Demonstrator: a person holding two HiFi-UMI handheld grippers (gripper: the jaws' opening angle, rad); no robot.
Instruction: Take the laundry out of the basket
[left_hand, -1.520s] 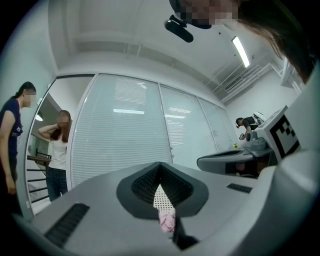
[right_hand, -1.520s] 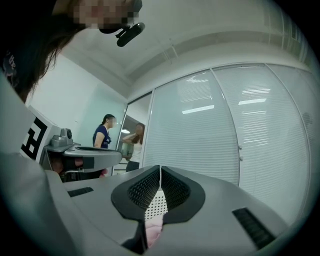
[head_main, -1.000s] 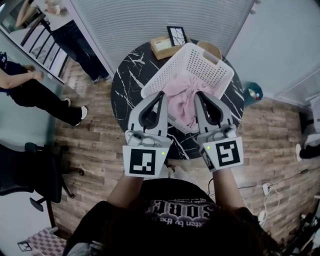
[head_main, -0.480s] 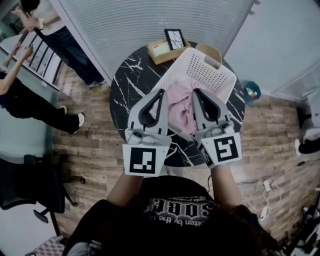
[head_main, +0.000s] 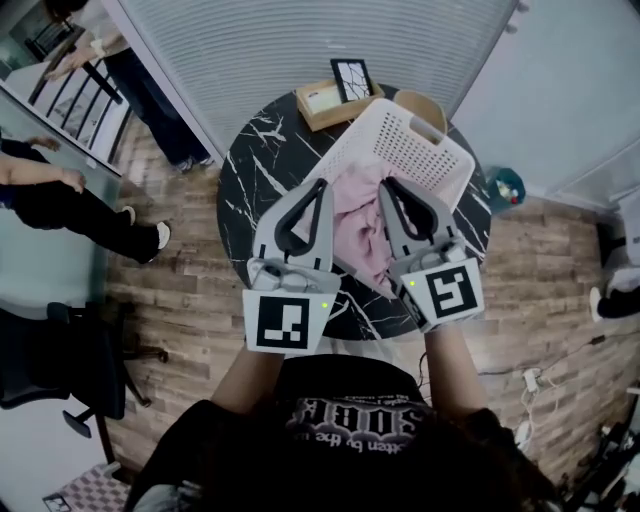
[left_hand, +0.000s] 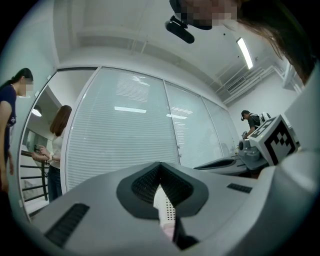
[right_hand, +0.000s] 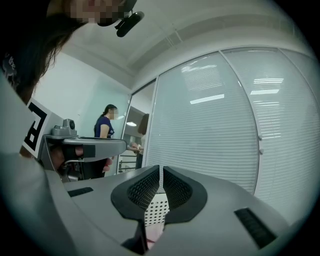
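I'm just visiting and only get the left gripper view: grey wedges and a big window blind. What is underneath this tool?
Observer: The head view shows a white basket on a round dark marbled table. The left tool has its tip over the basket's near edge in that view.
Operator: Anything inside it?
Observer: Pink laundry, heaped at the near end.
Operator: Has the other tool grabbed it?
Observer: No. The right gripper view shows the right tool shut, with nothing between its jaws.
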